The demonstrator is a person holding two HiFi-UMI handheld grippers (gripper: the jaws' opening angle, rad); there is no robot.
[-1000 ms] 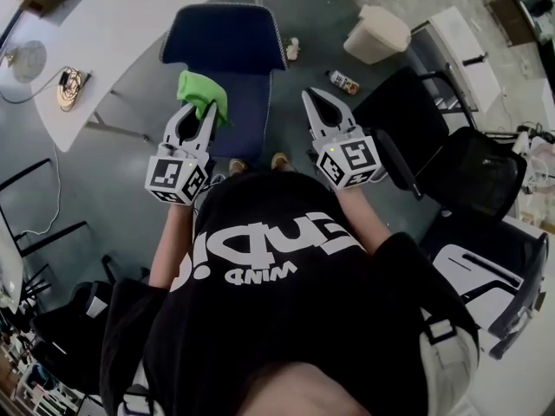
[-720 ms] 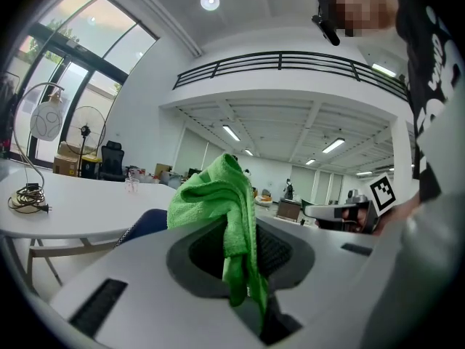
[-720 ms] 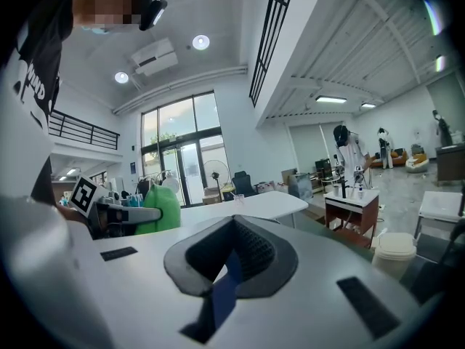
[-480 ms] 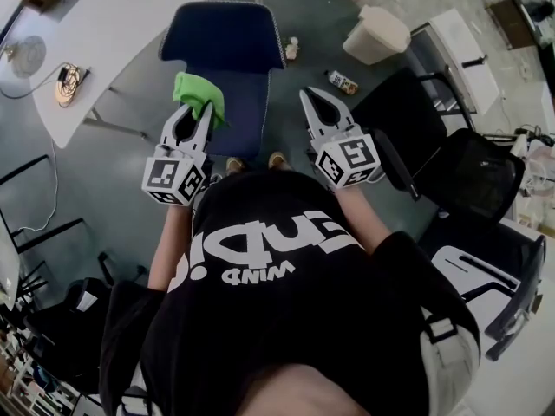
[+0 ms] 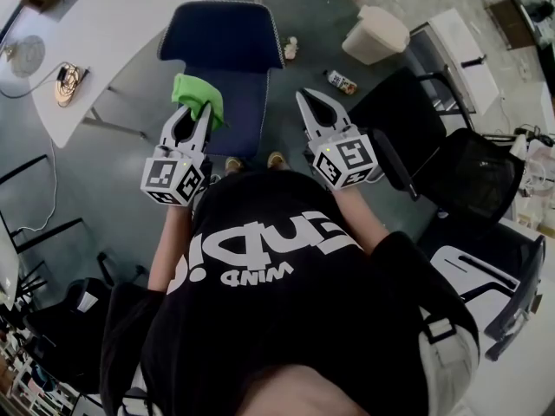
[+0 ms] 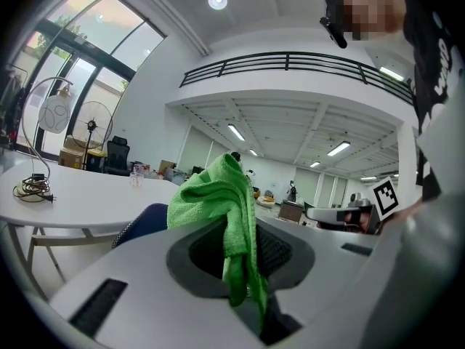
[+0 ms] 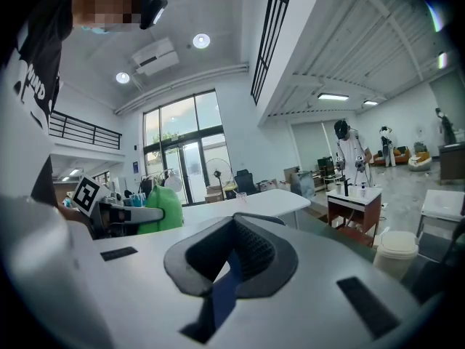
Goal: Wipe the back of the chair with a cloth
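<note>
A dark blue chair stands in front of me, its backrest at the top of the head view and its seat below. My left gripper is shut on a bright green cloth and hovers over the seat's left edge. In the left gripper view the cloth bunches up between the jaws, with the chair showing behind it. My right gripper is shut with nothing in it, held just right of the seat; its view shows a strip of blue chair through the jaw gap.
A white curved table with a coiled cable lies to the left. A beige bin and a bottle sit on the floor at the upper right. Black office chairs crowd the right side.
Both grippers have drifted slightly up and to the left toward the chair. The cloth stays gripped in the left one.
</note>
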